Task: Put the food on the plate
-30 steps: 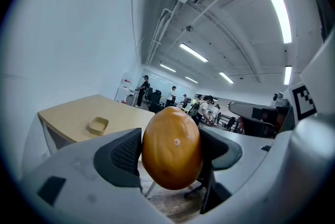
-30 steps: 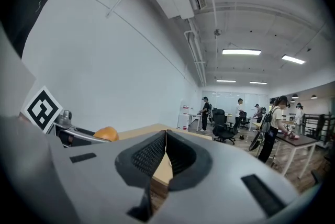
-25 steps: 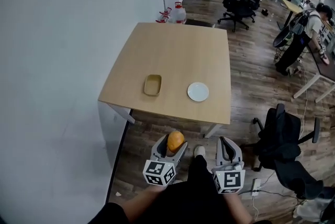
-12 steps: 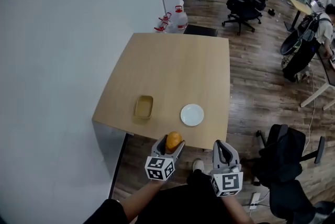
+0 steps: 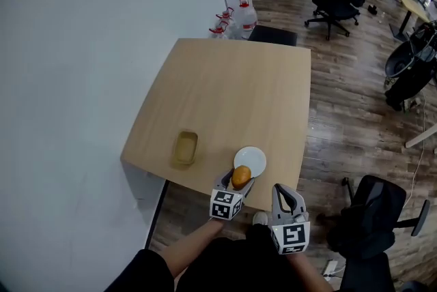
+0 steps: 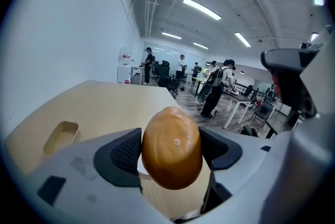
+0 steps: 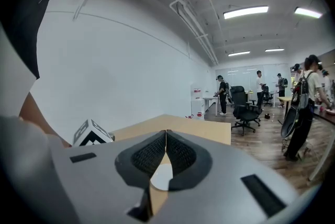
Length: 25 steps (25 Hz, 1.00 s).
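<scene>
**A:** What do the two grippers hold at this moment?

**B:** The left gripper [image 5: 235,187] is clamped on the food [image 6: 171,147], a smooth orange-brown rounded piece. The dark pads press it on both sides. The right gripper [image 7: 165,139] has its jaws closed together with nothing between them. It hangs just beside the left one, in front of the near edge of the table [image 5: 232,86].

**A:** And where is the food compared with the plate?

**B:** In the head view it stands over the near rim of the white plate [image 5: 251,157], not over its middle. I cannot tell how high above the plate it is.

**A:** What could go wrong from here?

**B:** I think the danger is a release that comes too soon. The food is round and looks slippery, and the plate seems shallow and lies close to the table's near edge. If the food lands on the rim, it may roll off the plate and fall to the floor. Pressing down on that rim could also tip or push the plate. The tan tray [image 5: 184,147] lies to the left, well apart, so I expect no trouble from it.
</scene>
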### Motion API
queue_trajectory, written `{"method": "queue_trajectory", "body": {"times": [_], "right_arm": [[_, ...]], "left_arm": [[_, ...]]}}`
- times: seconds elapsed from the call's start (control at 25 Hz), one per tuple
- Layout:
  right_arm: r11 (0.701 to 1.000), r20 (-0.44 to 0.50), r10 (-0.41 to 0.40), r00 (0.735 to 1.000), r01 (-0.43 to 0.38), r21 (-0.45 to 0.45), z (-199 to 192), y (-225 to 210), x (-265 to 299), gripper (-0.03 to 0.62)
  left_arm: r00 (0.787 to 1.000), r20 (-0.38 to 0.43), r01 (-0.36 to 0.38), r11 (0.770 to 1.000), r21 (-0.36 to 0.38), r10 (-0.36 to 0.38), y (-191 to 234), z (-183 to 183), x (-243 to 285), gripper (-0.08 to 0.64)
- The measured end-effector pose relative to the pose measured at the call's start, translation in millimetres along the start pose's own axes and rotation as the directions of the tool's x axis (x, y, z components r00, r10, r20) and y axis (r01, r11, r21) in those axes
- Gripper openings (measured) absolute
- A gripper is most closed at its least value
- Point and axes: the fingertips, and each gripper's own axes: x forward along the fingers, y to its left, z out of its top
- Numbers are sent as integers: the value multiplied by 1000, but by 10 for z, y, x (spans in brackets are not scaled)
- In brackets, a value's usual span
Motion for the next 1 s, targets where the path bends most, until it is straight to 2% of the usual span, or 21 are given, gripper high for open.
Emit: {"method": "queue_trajectory", "body": {"times": [0.16,0.32,0.56,0.8,1.0], "right_arm": [[1000,-38,17,999,-16,17,-124,-165,182,60],[999,-65,18,998,-16,39,-186,-340,356,60],[998,-102,15,995,-8,65,-373,-533,478,60],[998,-161,9,987,2,68,-612,-722,540,60],[991,-200,-23,979,49,126,-822,-871,476,60]], "left_arm": [[998,-65,-12,996,84,17,21,-149,409,341],[991,-130,25,997,75,-15,9,-284,761,341],[981,-195,26,998,56,-15,147,-672,1219,341],[959,-282,84,985,148,-39,181,-984,1542,341],[947,-315,116,981,156,-62,152,-1078,1673,341]]}}
